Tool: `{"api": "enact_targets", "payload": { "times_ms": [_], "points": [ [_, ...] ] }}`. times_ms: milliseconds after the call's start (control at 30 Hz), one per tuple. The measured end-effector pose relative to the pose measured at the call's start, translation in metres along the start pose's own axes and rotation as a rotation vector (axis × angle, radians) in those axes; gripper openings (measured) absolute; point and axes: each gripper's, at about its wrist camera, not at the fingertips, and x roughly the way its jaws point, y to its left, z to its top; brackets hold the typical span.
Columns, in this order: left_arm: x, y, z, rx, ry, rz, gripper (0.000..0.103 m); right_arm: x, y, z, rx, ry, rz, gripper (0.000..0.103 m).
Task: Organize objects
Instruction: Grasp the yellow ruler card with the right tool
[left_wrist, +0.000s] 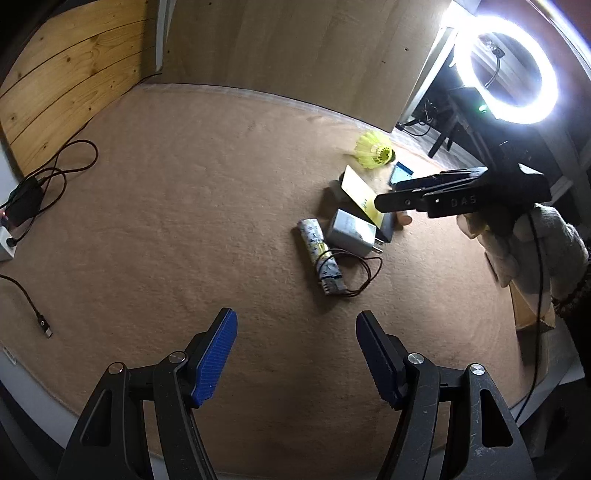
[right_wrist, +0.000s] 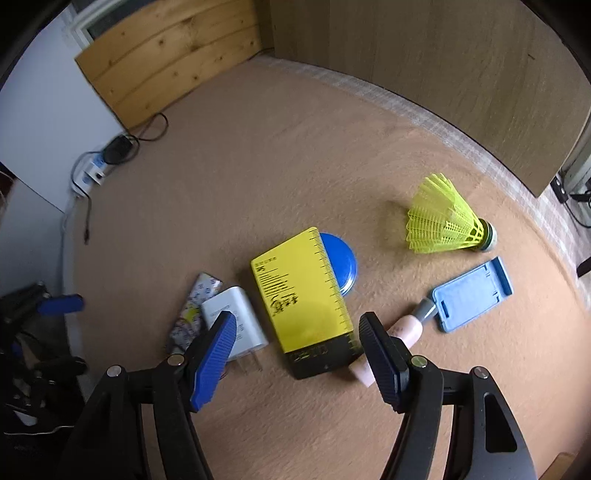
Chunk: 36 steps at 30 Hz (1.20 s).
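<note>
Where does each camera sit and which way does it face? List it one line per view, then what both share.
Left wrist: rides the left gripper, looking steeply down past its open blue pads at the tan mat; the right gripper and a gloved hand show at right.
Right wrist: rides the right gripper, open and empty, close above the yellow card; the left gripper shows at left.
Shared: yellow shuttlecock, white charger, yellow card.
</note>
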Motion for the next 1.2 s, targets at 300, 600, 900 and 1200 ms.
{"api": "enact_targets", "payload": {
  "times_ms": [300,600,900,1200],
  "points": [
    [0.000,0.007,0.001,-0.008,0.004,-0.006,0.070,0.021,0.001,0.005,-0.043,0.048,-0.050,0.065],
    [-0.001,0.012,0.003,-0.022,-0.001,0.003,0.070,0.033,0.004,0.010,-0.053,0.067,-0.074,0.065],
    [0.000,0.013,0.005,-0.036,0.000,0.007,0.070,0.036,0.001,0.009,-0.031,0.067,-0.053,0.064],
    [0.002,0.011,0.007,-0.041,-0.004,0.011,0.070,0.025,-0.005,0.010,0.001,0.037,-0.020,0.051]
  ]
}}
